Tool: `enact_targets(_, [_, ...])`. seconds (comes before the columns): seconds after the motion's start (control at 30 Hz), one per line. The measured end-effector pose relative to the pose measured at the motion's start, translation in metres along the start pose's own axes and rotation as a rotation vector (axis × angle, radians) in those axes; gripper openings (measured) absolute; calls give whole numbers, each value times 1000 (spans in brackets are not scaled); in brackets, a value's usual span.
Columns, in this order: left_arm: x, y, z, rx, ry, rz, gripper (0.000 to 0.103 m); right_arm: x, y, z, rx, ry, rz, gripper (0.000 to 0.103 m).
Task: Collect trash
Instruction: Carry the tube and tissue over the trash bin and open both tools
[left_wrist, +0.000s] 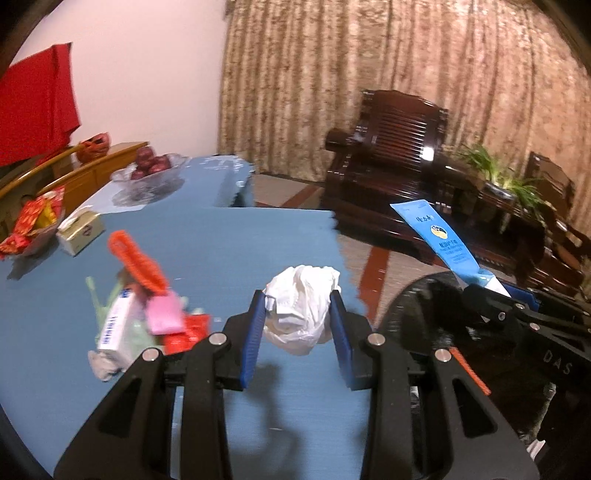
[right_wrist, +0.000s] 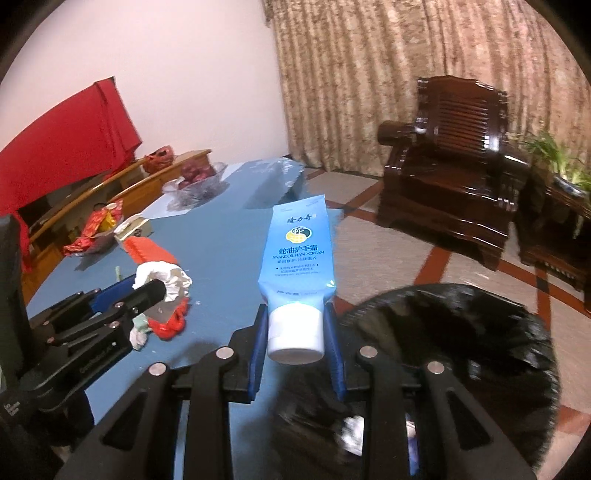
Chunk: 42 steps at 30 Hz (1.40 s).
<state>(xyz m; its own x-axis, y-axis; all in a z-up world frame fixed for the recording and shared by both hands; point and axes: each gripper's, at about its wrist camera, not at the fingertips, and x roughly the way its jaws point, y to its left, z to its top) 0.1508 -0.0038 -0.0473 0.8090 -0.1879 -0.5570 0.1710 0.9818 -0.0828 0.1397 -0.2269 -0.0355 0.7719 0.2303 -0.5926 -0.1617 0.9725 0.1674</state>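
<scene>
My left gripper (left_wrist: 298, 301) is shut on a crumpled white tissue (left_wrist: 301, 310) and holds it above the blue table (left_wrist: 221, 240). My right gripper (right_wrist: 295, 314) is shut on a blue hand cream tube (right_wrist: 295, 254), held cap down over the edge of a black-lined trash bin (right_wrist: 461, 332). The tube also shows in the left wrist view (left_wrist: 439, 236), and the tissue in the right wrist view (right_wrist: 166, 277). A pile of trash (left_wrist: 147, 317) lies on the table to the left: an orange comb-like piece (left_wrist: 136, 260), a white box, pink and red wrappers.
A tissue box (left_wrist: 79, 230), a bowl of red fruit (left_wrist: 149, 168) and red wrapped sweets (left_wrist: 31, 225) stand at the table's far left. A dark wooden armchair (left_wrist: 391, 147) and a plant (left_wrist: 498, 173) stand beyond. The bin holds white scraps (right_wrist: 352, 432).
</scene>
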Motion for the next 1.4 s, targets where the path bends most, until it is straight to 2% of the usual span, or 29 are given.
enact_targets(0.37, [11, -84, -5, 88, 9, -137, 34, -44, -77, -27, 84, -4, -145, 29])
enact_targets(0.77, [33, -148, -14, 160, 34, -231, 35, -55, -125, -49, 138, 12, -236, 29])
enact_targets(0.83, [37, -152, -16, 169, 45, -254, 37, -54, -132, -52, 141, 22, -244, 29])
enact_targets(0.93, [40, -158, -18, 177, 62, -281, 51, -51, -139, -59, 148, 41, -259, 31])
enact_targets(0.97, [41, -159, -18, 178, 65, -286, 60, -51, -140, -61, 148, 45, -267, 39])
enact_targets(1.0, [40, -159, -18, 177, 62, -287, 64, -52, -141, -63, 149, 45, -270, 47])
enact_targets(1.13, [36, -154, -18, 181, 50, -276, 73, -58, -140, -65, 145, 33, -286, 66])
enact_targets(1.2, [33, -150, -15, 176, 43, -262, 79, -61, -138, -65, 141, 17, -298, 91])
enact_targets(1.27, [29, -145, -13, 171, 33, -242, 86, -67, -134, -63, 135, -14, -307, 97])
enact_targets(1.4, [18, -125, -11, 151, 13, -201, 91, -70, -131, -59, 135, -33, -283, 97])
